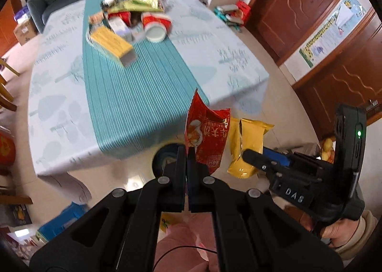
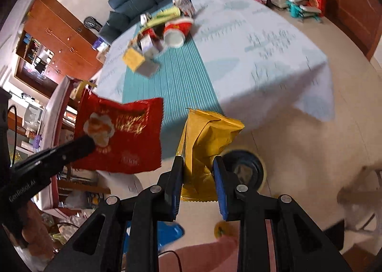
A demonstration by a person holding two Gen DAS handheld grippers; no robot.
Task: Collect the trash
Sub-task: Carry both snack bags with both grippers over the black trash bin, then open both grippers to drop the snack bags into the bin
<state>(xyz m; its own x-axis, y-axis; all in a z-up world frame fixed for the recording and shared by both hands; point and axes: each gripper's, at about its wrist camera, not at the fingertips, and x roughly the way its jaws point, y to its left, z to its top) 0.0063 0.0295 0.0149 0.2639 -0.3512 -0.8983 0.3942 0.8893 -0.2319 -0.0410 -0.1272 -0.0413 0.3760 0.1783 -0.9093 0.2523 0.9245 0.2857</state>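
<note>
left fingers [image 1: 186,152] pinch red packet [image 1: 207,138] | right fingers [image 2: 198,164] pinch yellow packet [image 2: 207,138] — "DAS" on right housing

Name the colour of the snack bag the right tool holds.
Yellow-gold snack bag, best seen in the right wrist view, clamped in the right tool.

My table [image 1: 238,61] fills the upper half of the left-wrist view, under a pale cloth [image 1: 55,76] with a teal striped runner [image 1: 133,95] down its middle. At the top of the runner lies a heap of litter: a yellow box [image 1: 112,45] on its side, a tipped red-and-white cup [image 1: 156,26], a gold-green wrapper [image 1: 140,3]. Below the table, on the beige floor [image 1: 286,95], sits a dark round bin [image 2: 246,169].
</note>
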